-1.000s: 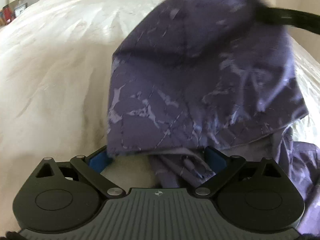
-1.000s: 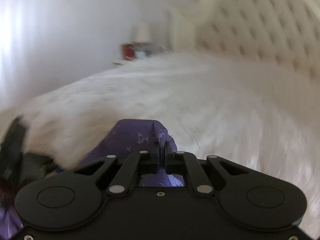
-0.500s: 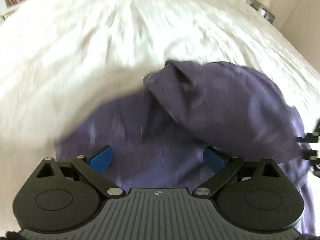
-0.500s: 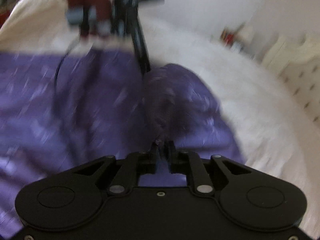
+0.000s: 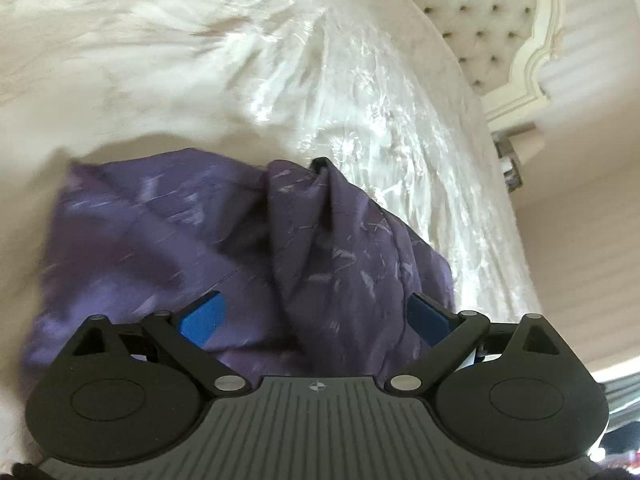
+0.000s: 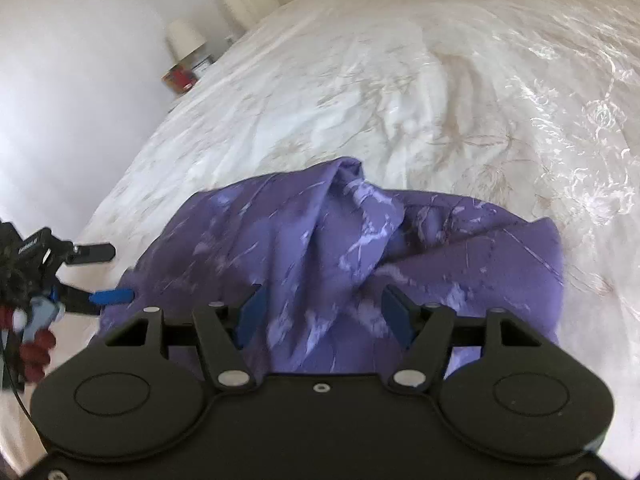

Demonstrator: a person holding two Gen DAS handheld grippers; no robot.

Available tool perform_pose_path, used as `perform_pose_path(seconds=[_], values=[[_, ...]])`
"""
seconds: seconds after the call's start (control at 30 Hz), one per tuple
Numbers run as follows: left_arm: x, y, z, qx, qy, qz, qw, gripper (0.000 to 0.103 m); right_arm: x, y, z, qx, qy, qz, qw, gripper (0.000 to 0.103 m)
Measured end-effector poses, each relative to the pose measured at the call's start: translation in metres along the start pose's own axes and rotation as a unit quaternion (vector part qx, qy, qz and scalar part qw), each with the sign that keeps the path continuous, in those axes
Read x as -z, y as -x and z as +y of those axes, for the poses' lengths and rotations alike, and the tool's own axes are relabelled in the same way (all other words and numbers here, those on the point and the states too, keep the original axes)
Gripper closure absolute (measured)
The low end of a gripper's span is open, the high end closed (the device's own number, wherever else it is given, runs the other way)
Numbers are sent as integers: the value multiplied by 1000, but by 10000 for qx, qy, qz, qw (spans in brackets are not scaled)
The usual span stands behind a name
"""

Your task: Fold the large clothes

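Left gripper [image 5: 316, 316]: jaws spread wide, gripping nothing, poised over the purple garment [image 5: 224, 256]. Garment heaped in loose ridges on the cream bedspread [image 5: 280, 60] (not yet a tidy fold). Right gripper [image 6: 322, 314]: likewise spread apart, empty, fabric bunched just ahead. Seemingly between folds, cloth let go. Next, probably: find a free edge or corner, pinch, flatten the hump before doubling over.

Both black grippers, left gripper [image 5: 316, 316] and right gripper [image 6: 324, 314], carry blue pads and silver screws.
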State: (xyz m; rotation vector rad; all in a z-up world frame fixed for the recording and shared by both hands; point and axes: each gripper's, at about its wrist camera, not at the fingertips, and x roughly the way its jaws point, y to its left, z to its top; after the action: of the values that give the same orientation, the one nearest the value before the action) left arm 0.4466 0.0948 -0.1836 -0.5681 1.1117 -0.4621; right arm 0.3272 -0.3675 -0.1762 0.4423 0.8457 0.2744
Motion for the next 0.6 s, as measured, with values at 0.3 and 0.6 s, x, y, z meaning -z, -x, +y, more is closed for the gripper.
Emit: perform_pose_path(seconds=[0.3, 0.6], values=[[-1, -54, -23, -322, -321, 309, 9985, 62, -3, -27, 11, -41, -518, 72, 9986, 45], [16, -15, -34, -335, -675, -300, 9967, 91, -3, -10, 14, 257, -143, -65, 9995, 92]])
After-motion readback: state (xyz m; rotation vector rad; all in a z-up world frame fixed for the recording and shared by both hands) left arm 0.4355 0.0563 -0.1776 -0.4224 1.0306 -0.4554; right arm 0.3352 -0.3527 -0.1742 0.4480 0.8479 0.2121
